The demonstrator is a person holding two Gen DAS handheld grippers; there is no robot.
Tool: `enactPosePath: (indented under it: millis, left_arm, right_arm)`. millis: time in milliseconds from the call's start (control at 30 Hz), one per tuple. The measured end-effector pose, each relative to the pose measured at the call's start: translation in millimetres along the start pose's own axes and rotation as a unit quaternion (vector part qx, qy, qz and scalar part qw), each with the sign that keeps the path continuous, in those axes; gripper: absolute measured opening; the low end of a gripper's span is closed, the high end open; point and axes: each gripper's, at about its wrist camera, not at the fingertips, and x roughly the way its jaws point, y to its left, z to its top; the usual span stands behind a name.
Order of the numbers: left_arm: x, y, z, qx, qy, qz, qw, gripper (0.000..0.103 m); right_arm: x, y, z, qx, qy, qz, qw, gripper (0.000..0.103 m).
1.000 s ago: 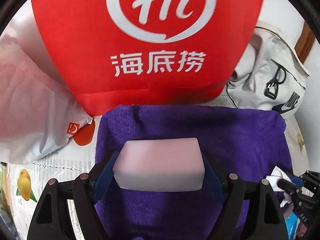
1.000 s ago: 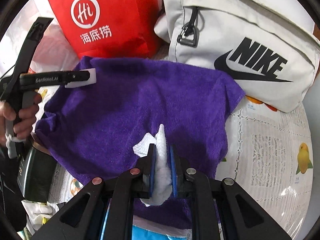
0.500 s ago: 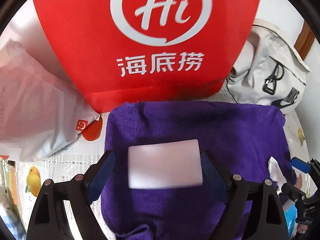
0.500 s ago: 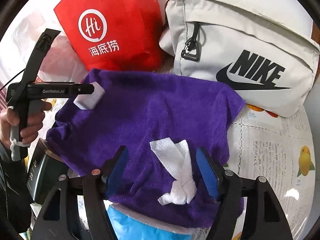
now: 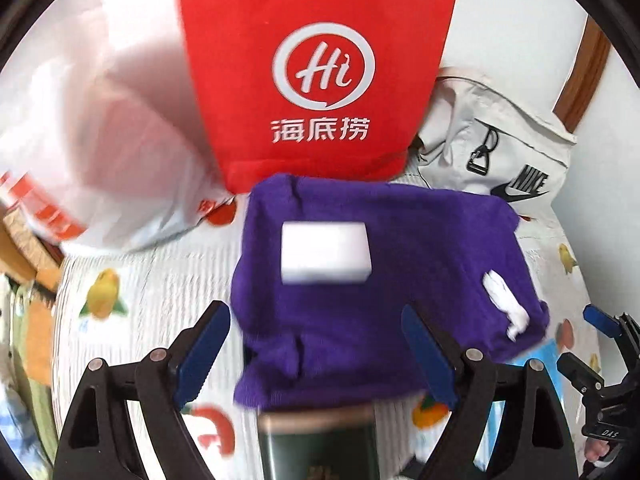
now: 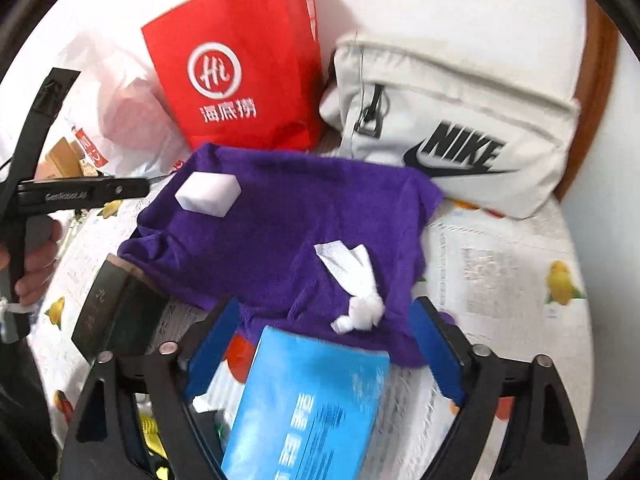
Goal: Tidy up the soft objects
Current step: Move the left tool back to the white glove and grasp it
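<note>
On the fruit-print tablecloth (image 5: 152,280) near a white wall (image 6: 460,0), both tools gape empty.

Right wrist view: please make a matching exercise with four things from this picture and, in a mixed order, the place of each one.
Things:
1. white sponge block
2. knotted white tissue
3. red paper bag
4. blue box

Places:
A. standing behind the purple towel
B. on the towel's far left corner
C. nearest the camera, between the open fingers
D. on the towel's near right part

Pairs: 1-B, 2-D, 3-A, 4-C
</note>
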Motion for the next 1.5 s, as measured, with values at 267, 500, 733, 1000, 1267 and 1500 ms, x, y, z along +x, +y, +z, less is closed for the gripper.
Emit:
enactPosePath:
  millis: [267,500,733,1000,1267,1500]
  left_arm:
    - [-54,15,-67,-0.042,-0.067,-0.020,0.9966,0.087]
    - [-62,23,-140,-0.070,-0.023,-0.018,0.9972,0.087]
    - [-58,11,-200,-0.038,-0.014,-0.032,0.9987,0.087]
    - [-27,-6,-224,-0.002,-0.007,-0.002,1.0000,0.087]
    - [-22,-18,-223,0.039,-0.028,-0.026,0.9985,0.018]
    - [-66,17,-228,-0.015,-0.060,-0.018,0.9979,0.016]
  right_arm:
    - [-50,25,-42,-0.027,-0.026,0.001,0.999,0.088]
    - [-76,41,-96,-0.029,-0.037,0.013,0.999,0.088]
    - [-95,52,-144,0.010,-0.040,0.059,0.997,0.088]
    - [-104,64,-182,0.002,-0.034,0.051,0.998,0.088]
    - [-95,82,-191,-0.013,-0.016,0.063,0.998,0.088]
    - [-89,100,-186,-0.029,-0.017,0.067,0.997,0.088]
